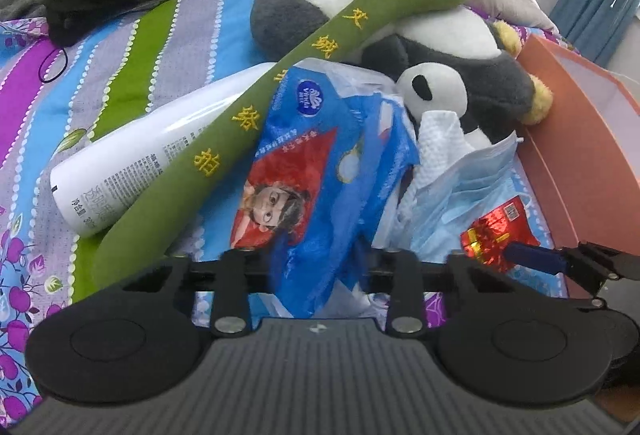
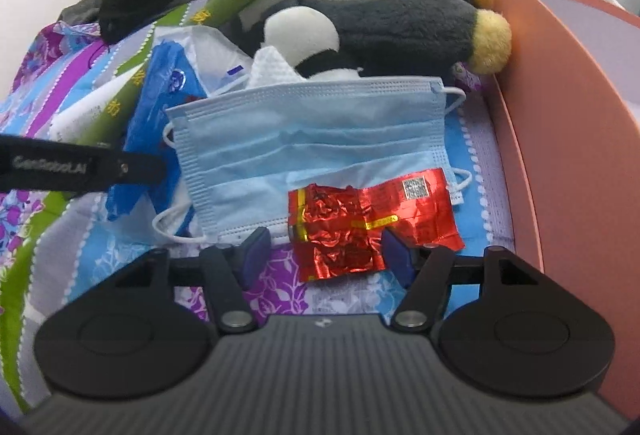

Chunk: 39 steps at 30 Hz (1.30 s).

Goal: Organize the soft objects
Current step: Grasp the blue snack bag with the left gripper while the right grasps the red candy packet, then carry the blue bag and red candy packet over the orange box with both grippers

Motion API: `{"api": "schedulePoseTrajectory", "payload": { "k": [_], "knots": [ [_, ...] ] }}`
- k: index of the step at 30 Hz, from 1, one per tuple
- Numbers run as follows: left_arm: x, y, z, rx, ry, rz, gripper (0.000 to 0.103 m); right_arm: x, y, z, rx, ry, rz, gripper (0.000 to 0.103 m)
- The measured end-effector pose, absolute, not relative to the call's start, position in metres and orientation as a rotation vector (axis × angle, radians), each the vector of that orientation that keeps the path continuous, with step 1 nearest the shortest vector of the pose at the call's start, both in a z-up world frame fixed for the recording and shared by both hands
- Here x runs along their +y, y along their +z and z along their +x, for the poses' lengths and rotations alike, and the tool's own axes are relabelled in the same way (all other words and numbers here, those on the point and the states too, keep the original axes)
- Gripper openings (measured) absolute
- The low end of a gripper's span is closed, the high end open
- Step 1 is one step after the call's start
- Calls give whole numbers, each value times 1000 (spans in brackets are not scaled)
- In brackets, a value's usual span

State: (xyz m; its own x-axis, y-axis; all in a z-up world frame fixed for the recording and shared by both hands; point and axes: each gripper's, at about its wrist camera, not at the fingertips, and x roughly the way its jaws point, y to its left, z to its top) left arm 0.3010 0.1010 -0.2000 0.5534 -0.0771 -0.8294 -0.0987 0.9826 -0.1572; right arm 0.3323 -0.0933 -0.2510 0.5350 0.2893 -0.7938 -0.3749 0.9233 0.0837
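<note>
Left gripper fingers pinch the blue tissue pack; right gripper fingers spread, straddling the red foil wrapper atop the blue face mask, on the bed.

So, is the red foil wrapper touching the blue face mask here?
Touching. The right wrist view shows the red foil wrapper lying on the lower right part of the blue face mask, its upper edge overlapping the mask with no gap.
</note>
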Motion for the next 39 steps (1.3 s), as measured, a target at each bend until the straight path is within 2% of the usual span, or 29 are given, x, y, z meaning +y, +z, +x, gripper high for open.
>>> {"api": "schedulePoseTrajectory", "payload": {
  "k": [2,8,16,27,39],
  "knots": [
    [100,-196,298,976,19,-182,22,-95,-249,332,927,393,-93,46],
    [104,-179,279,936,38,-227,12,-101,-233,323,899,384,-71,44],
    [109,-150,239,885,97,-281,7,-109,-209,298,868,402,-59,44],
    [104,-135,169,866,129,-320,6,-119,-185,234,852,426,-76,44],
    [78,-162,104,929,96,-353,6,-130,-199,179,913,436,-110,44]
  ]
}}
